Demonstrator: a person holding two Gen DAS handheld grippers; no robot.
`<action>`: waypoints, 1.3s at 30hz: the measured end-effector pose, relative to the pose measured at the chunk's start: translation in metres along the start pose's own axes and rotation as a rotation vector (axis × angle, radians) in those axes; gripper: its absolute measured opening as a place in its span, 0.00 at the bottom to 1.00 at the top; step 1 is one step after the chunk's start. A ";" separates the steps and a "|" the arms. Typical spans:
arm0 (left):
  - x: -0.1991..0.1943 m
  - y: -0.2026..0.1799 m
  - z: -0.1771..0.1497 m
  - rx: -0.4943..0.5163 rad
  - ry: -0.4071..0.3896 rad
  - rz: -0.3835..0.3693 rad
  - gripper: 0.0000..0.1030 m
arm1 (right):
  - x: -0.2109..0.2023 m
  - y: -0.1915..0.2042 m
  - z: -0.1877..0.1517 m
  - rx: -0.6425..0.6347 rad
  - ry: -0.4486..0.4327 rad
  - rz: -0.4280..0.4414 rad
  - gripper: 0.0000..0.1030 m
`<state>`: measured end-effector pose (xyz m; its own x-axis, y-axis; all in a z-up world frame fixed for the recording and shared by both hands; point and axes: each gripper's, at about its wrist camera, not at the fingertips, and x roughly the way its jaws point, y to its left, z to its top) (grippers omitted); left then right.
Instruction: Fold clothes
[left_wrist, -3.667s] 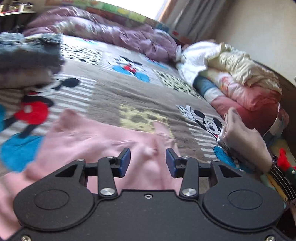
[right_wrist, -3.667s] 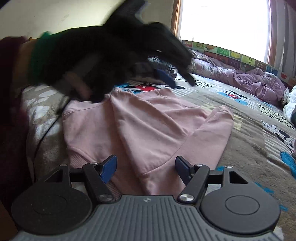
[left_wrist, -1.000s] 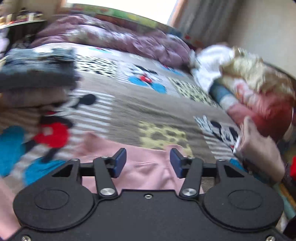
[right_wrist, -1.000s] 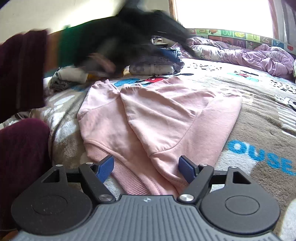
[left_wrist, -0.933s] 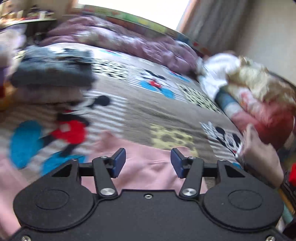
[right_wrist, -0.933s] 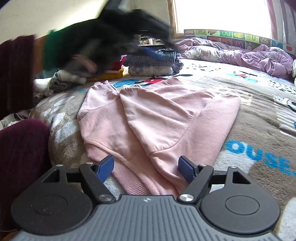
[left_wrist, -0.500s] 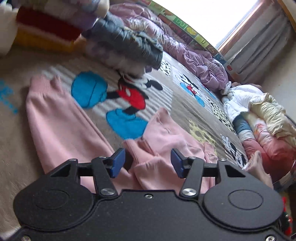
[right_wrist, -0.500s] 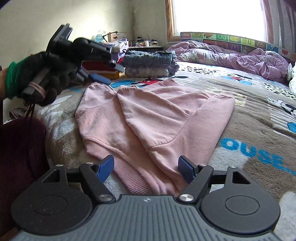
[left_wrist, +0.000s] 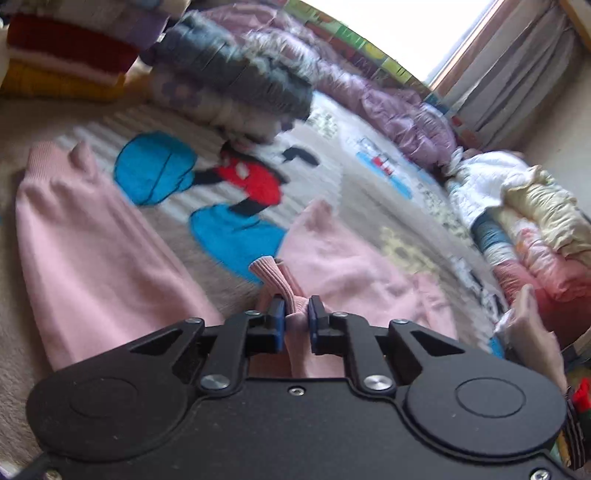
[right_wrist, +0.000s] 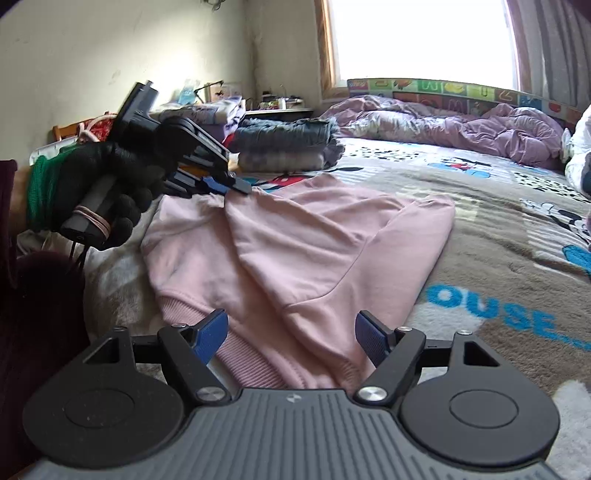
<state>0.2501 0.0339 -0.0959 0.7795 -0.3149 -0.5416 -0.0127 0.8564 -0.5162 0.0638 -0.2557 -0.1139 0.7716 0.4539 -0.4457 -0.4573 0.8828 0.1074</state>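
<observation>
Left wrist: ribbed pink cuff (left_wrist: 275, 282)

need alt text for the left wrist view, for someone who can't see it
The left gripper is closing its blue fingers on a ribbed cuff of a pink sweatshirt spread on a cartoon mouse blanket. Behind lie stacks of folded clothes, a purple duvet and a bright window.

The bed (right_wrist: 498, 236) is covered by a cartoon-print blanket (left_wrist: 236, 177). A pink sweatshirt (right_wrist: 303, 251) is spread on it, with folded clothes stacks (right_wrist: 284, 147) and a rumpled purple duvet (right_wrist: 461, 129) lying beyond.
</observation>
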 end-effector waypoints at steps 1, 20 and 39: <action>-0.002 -0.005 0.003 0.006 -0.010 -0.009 0.10 | -0.001 -0.001 0.000 0.003 -0.003 0.000 0.73; 0.049 -0.117 0.031 0.062 -0.024 -0.093 0.07 | -0.007 -0.010 -0.008 0.046 0.010 0.035 0.52; 0.130 -0.178 0.010 0.194 0.037 -0.014 0.07 | -0.011 -0.018 -0.012 0.098 0.016 0.068 0.54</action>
<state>0.3598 -0.1556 -0.0677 0.7554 -0.3390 -0.5607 0.1221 0.9136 -0.3879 0.0585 -0.2778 -0.1213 0.7328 0.5116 -0.4486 -0.4619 0.8582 0.2240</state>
